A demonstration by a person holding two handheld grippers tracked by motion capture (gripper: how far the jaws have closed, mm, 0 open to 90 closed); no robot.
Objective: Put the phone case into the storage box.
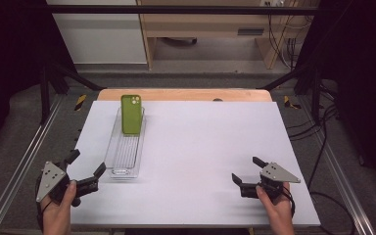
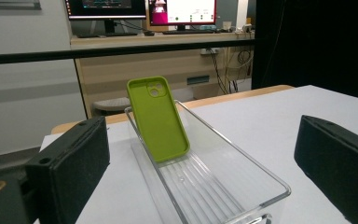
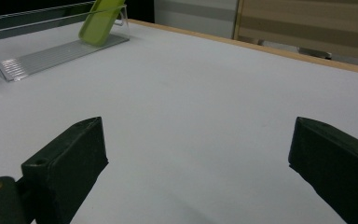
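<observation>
A green phone case (image 1: 131,113) (image 2: 158,119) (image 3: 99,20) leans tilted against the far end of a long clear plastic tray (image 1: 118,149) (image 2: 242,168) (image 3: 37,56), camera cutout at its top. My left gripper (image 1: 85,164) (image 2: 200,172) is open at the table's near left corner, its jaws spread just in front of the tray's near end. My right gripper (image 1: 247,169) (image 3: 196,172) is open low over the bare table at the near right, with nothing between its jaws.
The white table top (image 1: 205,147) is edged by a wooden strip at the back. Metal rails run along both sides. Behind the table stand a wooden desk (image 1: 210,29) with monitors (image 2: 140,11) and hanging cables.
</observation>
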